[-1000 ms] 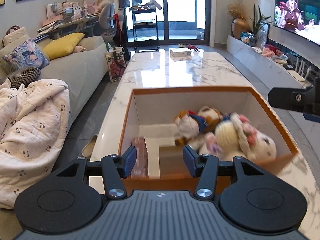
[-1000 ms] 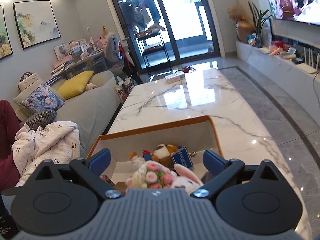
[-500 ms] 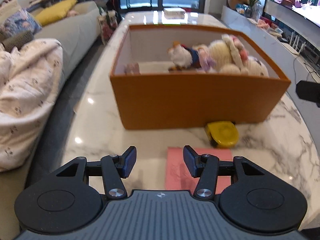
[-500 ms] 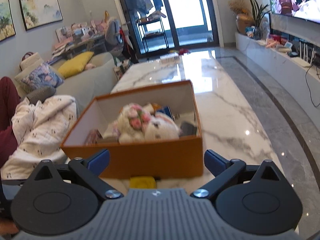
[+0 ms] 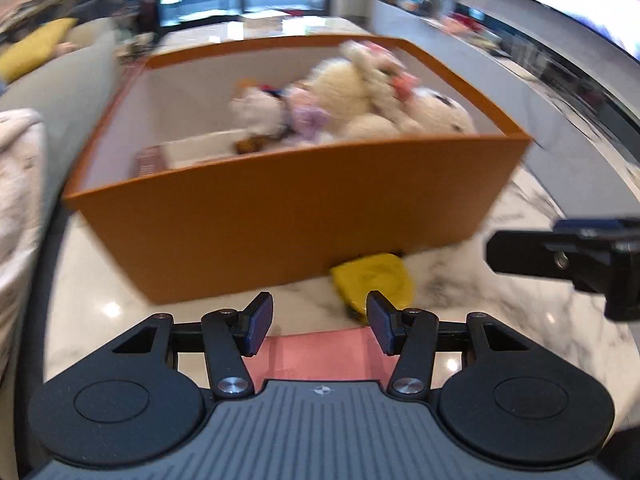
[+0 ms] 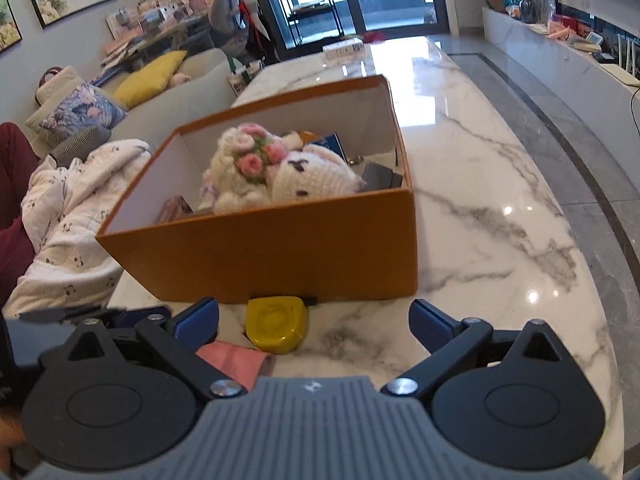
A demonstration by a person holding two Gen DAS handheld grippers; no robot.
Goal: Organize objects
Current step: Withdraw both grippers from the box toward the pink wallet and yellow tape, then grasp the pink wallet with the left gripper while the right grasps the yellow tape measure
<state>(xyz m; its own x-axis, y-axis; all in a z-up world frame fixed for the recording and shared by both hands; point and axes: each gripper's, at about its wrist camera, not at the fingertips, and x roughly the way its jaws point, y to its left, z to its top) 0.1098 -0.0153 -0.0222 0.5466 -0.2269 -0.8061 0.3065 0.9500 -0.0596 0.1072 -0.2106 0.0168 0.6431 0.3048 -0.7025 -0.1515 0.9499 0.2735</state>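
An orange box (image 6: 280,256) stands on the marble table (image 6: 500,216), holding a cream knitted plush (image 6: 256,172) with pink flowers and other small items. Against the box's near wall lies a yellow case (image 6: 277,324), and a flat pink item (image 6: 232,362) lies just in front of it. My left gripper (image 5: 318,326) hovers open over the pink item (image 5: 320,350), nothing between its fingers. The yellow case (image 5: 374,280) sits just beyond its right finger. My right gripper (image 6: 314,322) is open wide, with the yellow case between its fingers and untouched.
A grey sofa (image 6: 180,92) with a white quilt (image 6: 68,216), a yellow cushion and patterned cushions runs along the table's left side. A white low cabinet (image 6: 560,60) and a television are at the right. A small white box (image 6: 344,48) lies at the table's far end.
Both grippers have come down and back from above the box to its near side. The yellow case and pink item came into view in front of the box.
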